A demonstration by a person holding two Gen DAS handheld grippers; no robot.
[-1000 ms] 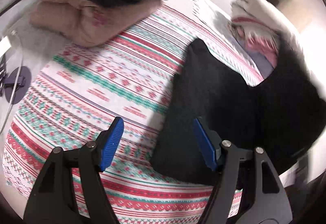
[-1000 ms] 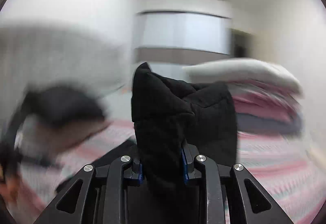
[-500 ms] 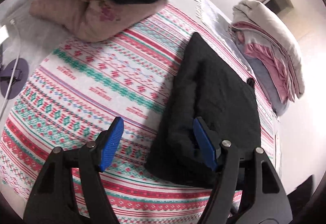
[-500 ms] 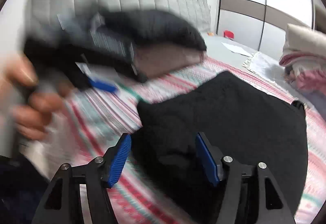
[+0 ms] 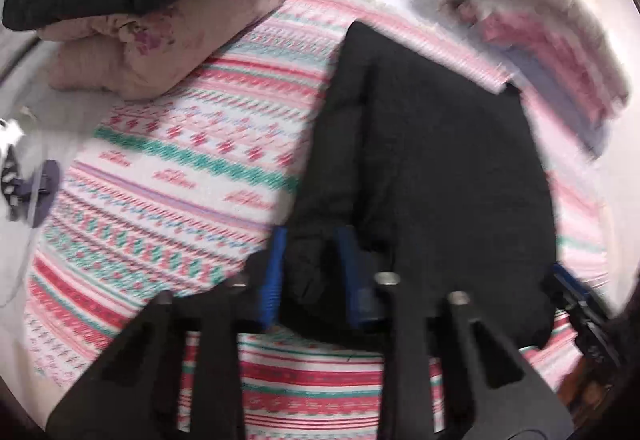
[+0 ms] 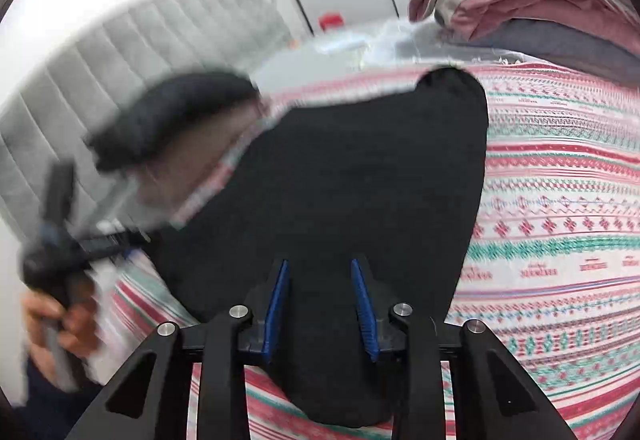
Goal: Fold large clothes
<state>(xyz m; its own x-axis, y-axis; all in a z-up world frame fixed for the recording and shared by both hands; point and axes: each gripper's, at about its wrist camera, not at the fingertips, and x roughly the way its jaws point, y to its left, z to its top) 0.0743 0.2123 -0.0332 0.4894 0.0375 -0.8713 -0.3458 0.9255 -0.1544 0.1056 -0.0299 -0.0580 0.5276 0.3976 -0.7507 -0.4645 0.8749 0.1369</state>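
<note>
A black garment [image 5: 432, 168] lies folded on the patterned red, green and white bedspread [image 5: 180, 168]. My left gripper [image 5: 310, 268] is shut on the garment's near left corner, with black cloth bunched between the blue pads. In the right wrist view the same black garment [image 6: 340, 180] fills the middle. My right gripper [image 6: 320, 296] is narrowed around its near edge with cloth between the pads [image 6: 362, 304]. The left gripper and the hand holding it [image 6: 56, 272] show blurred at the left.
A pile of folded clothes, black on pink [image 5: 152, 0], sits at the far left of the bed. A stack of pink, grey and cream bedding [image 5: 540, 40] lies at the far right. A grey padded headboard [image 6: 120, 56] stands behind.
Both grippers were open half a second ago. Both have moved onto the garment's near edge and closed on it, left on the left corner, right on the right.
</note>
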